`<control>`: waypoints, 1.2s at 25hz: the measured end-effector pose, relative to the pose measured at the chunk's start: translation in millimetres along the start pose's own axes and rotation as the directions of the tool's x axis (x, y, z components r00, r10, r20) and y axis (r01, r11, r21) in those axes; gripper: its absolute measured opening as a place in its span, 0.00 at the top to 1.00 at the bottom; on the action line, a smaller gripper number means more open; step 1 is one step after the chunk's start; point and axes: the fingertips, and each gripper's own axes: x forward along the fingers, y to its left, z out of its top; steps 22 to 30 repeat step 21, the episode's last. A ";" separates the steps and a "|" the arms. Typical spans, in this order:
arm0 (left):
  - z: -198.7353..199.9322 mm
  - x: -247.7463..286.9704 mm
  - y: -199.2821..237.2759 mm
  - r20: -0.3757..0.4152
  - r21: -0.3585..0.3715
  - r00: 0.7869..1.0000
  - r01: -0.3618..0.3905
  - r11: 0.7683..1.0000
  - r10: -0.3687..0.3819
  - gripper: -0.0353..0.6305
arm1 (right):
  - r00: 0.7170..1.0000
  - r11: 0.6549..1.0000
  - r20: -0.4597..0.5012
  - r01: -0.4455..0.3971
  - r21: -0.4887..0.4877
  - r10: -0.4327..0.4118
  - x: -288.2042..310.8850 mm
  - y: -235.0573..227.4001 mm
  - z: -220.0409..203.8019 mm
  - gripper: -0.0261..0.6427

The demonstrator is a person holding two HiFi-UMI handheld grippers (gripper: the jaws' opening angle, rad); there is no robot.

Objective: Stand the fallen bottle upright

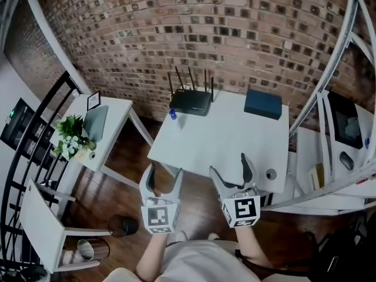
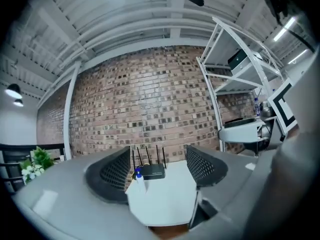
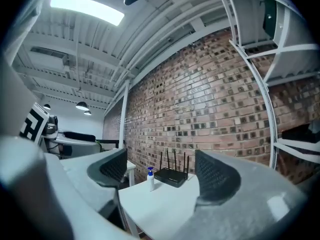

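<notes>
Just beside the router, at its left end near the far edge of the white bench, stands the bottle: small, pale-bodied, with a blue cap. Both gripper views show it upright on its base, so the task looks done or all but done. It reads as a light plastic bottle, stiff enough to take a squeeze but smooth and easy to tip. If it needs another touch, the sound hold would be across the body below the cap, low enough that it does not pivot against the router's aerials. What it holds, and how full it is, cannot be told. The left gripper and the right gripper are both well back from the router, out past the bench's near edge and close to the person's body. Each has its jaws standing apart with nothing between them; their own views show only the distant bench through the gap. To the right of the router lies a closed dark blue box, its contents unseen. Far to the router's left, a side table carries a pot of greenery with white flowers. On the floor below that are a dark bin and a shiny metal one; whether either holds anything cannot be seen.
</notes>
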 end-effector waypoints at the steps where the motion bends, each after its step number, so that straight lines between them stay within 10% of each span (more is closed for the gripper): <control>1: 3.3 -6.3 0.5 0.013 0.004 1.000 0.002 1.000 -0.002 0.39 | 1.000 1.000 0.000 -0.010 -0.005 0.010 -1.5 7.8 1.2 0.35; 13: 0.2 -84.6 56.4 0.115 -0.062 0.993 -0.019 0.998 0.027 0.43 | 0.995 0.988 0.008 -0.098 -0.122 0.099 -9.4 110.3 17.4 0.39; 30: -16.6 -106.0 96.1 0.084 -0.042 0.995 -0.054 0.998 0.058 0.44 | 0.997 0.990 -0.026 -0.071 -0.118 0.068 -11.1 140.3 13.9 0.40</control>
